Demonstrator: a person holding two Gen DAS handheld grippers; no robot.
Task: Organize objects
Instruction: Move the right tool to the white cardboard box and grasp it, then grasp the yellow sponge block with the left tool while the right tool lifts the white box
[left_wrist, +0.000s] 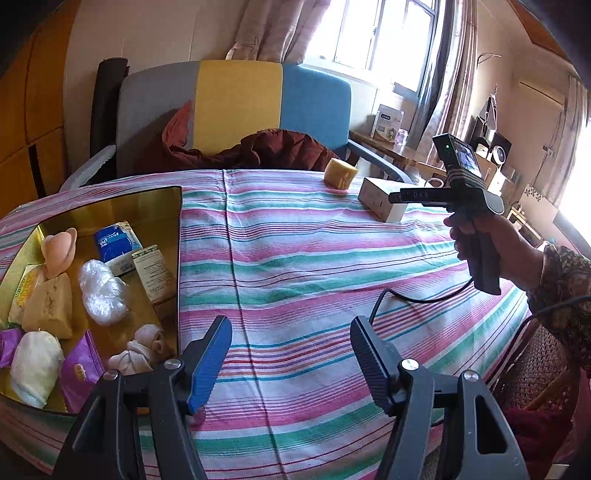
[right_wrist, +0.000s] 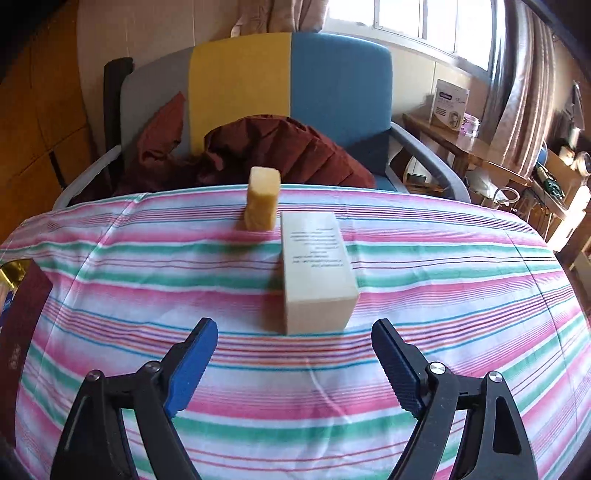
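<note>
Cream rectangular cardboard box (right_wrist: 316, 273) lies on the striped surface (right_wrist: 443, 295) beside a yellow block (right_wrist: 261, 199); both tools, left tool (left_wrist: 290, 363) and right tool (right_wrist: 293, 363), gape apart, empty.

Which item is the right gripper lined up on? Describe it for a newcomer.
On the striped tablecloth, straight ahead of the open right gripper, lies a cream box with small print on top. Unlike the yellow block standing behind it, it is pale, long and sharp-edged.

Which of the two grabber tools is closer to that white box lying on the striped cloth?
Right. The right gripper points straight at the white box, just short of it, jaws open. The left gripper is farther off, beside the gold tray.
</note>
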